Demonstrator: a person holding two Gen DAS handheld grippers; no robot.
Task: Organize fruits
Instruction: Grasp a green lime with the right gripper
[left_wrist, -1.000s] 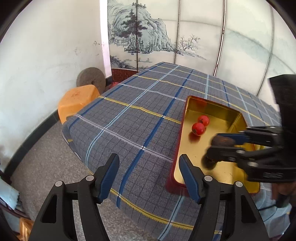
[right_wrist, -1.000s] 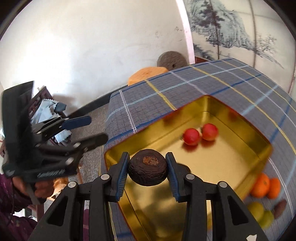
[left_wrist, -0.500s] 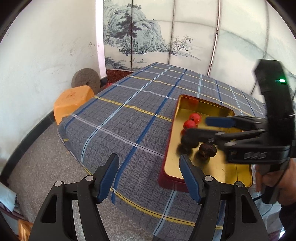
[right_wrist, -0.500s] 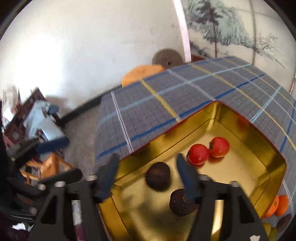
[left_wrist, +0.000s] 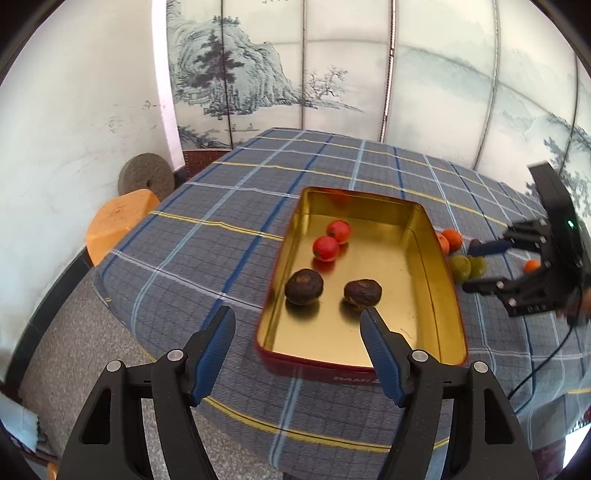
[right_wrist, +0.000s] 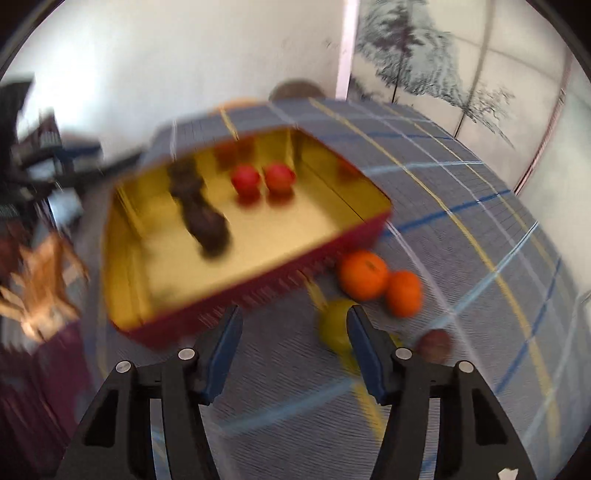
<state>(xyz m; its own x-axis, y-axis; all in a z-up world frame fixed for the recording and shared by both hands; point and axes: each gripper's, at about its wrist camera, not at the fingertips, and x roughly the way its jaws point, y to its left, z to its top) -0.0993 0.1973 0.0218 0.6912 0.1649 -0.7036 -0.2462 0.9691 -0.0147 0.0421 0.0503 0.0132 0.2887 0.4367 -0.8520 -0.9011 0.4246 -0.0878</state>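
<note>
Your gold tin (left_wrist: 436, 280) near the table's (left_wrist: 207, 236) front edge holds two red fruits (left_wrist: 326, 248) and two dark wrinkled ones (left_wrist: 304, 287). Outside its right wall wait oranges (right_wrist: 364, 274), green fruits (right_wrist: 334, 325) and a brown one (right_wrist: 435, 345): light, round, likely to roll, so pinch across the middle. Right gripper (right_wrist: 293, 341) gapes empty over them; left gripper (left_wrist: 297, 345) hangs wide, empty.

A home room: painted landscape screen (left_wrist: 258, 81), plaid-clothed table (left_wrist: 229, 221), millstone (left_wrist: 146, 179).
</note>
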